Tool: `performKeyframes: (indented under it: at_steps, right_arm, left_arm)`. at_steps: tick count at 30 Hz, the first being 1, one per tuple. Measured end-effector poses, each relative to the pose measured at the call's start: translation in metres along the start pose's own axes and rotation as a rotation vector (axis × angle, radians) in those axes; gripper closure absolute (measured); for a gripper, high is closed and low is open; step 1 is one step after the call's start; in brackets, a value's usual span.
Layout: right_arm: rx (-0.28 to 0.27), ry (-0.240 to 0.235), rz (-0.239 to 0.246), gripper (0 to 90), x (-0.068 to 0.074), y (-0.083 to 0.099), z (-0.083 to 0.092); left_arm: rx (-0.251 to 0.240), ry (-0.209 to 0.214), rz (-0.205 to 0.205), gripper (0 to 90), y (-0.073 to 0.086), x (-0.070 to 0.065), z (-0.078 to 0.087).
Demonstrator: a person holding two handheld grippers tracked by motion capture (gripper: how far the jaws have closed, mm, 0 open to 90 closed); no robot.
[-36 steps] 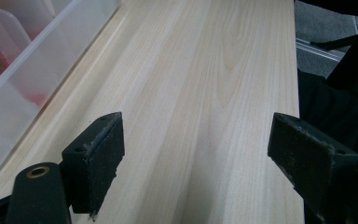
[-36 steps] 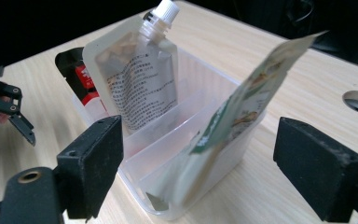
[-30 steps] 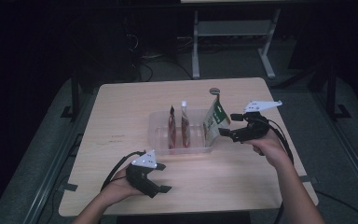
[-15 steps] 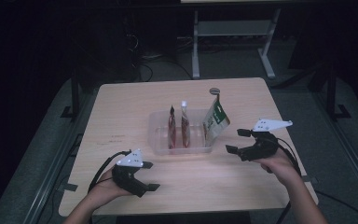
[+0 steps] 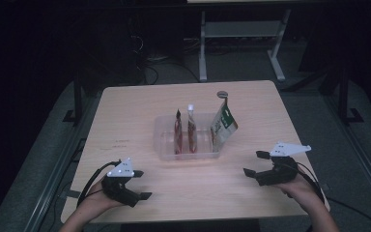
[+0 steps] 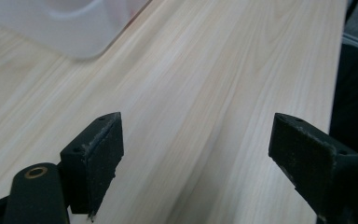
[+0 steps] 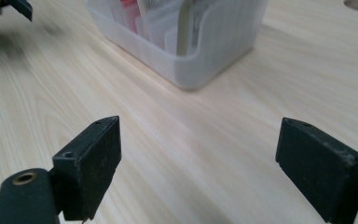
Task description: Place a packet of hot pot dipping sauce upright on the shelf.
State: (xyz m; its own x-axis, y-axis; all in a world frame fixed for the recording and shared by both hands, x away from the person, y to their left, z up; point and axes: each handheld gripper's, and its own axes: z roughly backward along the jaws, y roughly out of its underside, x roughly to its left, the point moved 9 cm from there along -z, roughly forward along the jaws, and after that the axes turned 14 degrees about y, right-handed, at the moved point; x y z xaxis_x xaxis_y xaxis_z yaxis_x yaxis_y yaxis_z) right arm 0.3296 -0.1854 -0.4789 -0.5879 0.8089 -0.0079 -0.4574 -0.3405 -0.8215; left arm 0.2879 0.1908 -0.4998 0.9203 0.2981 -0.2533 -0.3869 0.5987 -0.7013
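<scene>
With three pouches (image 5: 192,129) standing in the clear bin (image 5: 166,150), both left gripper (image 5: 142,184) and right gripper (image 5: 253,163) are resting on the worktop (image 5: 125,111), fingers wide and empty, bin ahead of them.

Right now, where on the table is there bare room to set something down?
Bare wood lies left of the clear bin, out to the table edge, and along the near strip between the left tongs and the right tongs. The far edge is free except for a round hole. It is crowded inside the bin, where three packets stand.
</scene>
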Motion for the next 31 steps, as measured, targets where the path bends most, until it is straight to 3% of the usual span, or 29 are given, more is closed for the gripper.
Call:
performKeyframes:
  at_steps: [5, 10, 13, 18, 20, 31]
  right_arm:
    - [0.026, 0.026, -0.010, 13.7, -0.004, 0.018, 0.006]
    - [0.049, 0.066, 0.003, 13.6, -0.010, 0.028, 0.006]
    - [0.043, 0.075, 0.000, 13.5, -0.015, 0.031, 0.003]
    - [0.060, 0.083, 0.025, 13.2, -0.024, 0.041, -0.003]
    - [0.065, 0.086, 0.013, 13.2, -0.028, 0.044, -0.005]
    - [0.076, 0.079, 0.005, 13.2, -0.028, 0.046, -0.008]
  left_arm:
    - [0.013, -0.045, 0.017, 15.8, 0.013, 0.007, 0.006]
    - [0.058, -0.099, 0.045, 13.3, 0.029, 0.014, 0.013]
    - [0.042, -0.115, 0.047, 12.9, 0.029, 0.020, 0.017]
    - [0.023, -0.111, 0.045, 12.9, 0.031, 0.027, 0.015]
    - [0.031, -0.115, 0.036, 12.9, 0.032, 0.029, 0.016]
    - [0.038, -0.116, 0.052, 13.0, 0.038, 0.038, 0.016]
